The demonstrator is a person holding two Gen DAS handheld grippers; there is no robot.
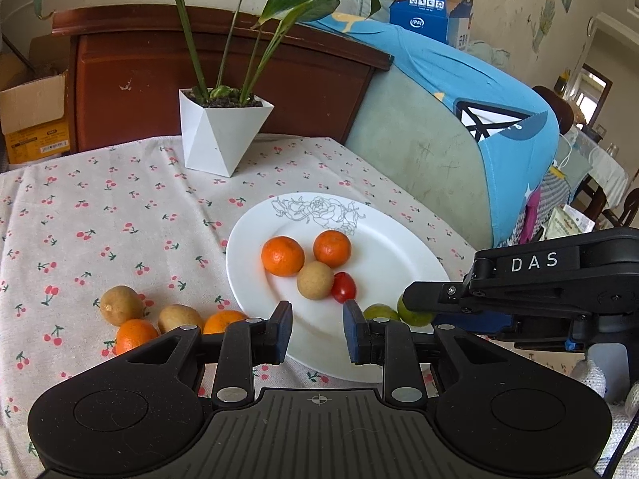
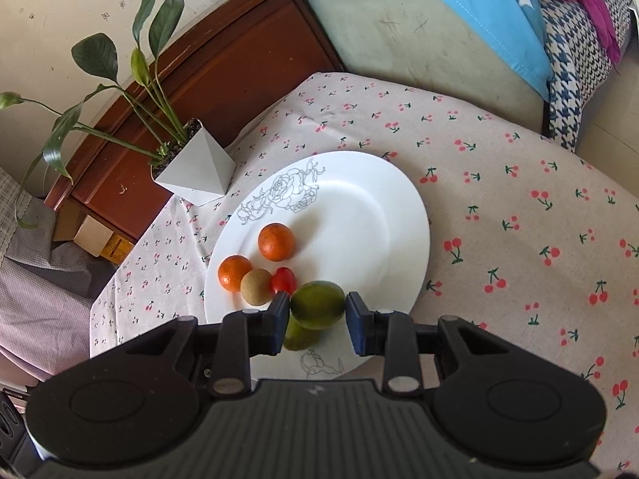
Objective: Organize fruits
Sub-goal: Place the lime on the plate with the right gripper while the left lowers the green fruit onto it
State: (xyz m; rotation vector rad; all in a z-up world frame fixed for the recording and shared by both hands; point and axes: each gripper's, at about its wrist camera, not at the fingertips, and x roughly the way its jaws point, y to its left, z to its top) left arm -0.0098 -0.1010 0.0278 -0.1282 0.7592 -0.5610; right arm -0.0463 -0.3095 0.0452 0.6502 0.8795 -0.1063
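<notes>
A bench [image 1: 120,207] under a pale cloth printed with red cherries stands against a dark wooden headboard [image 1: 223,68], with a grey-green cushioned seat [image 1: 419,147] draped in blue fabric beside it. A white faceted planter [image 1: 217,127] with long green leaves sits at the bench's far edge, and cardboard boxes [image 1: 32,115] are stacked off to the side.

One white plate [image 1: 383,255] with a line-drawn rose lies on the cloth. On it rest two oranges [image 1: 282,256], one tan round fruit [image 1: 314,280] and one small red tomato [image 1: 344,287], clustered and touching. A green fruit [image 1: 379,313] lies at the plate's near rim.

Off the plate, on the cloth, are two more oranges [image 1: 135,334] and two tan fruits [image 1: 120,305], close together.

The right gripper [image 2: 318,305] hangs over the plate's near edge, its fingers [image 2: 279,311] nearly closed around a second green fruit [image 2: 317,304]; whether both pads press on it I cannot tell. The left gripper [image 1: 317,329] hovers over the plate's near side, fingers [image 1: 281,329] narrowly apart with nothing between them.
</notes>
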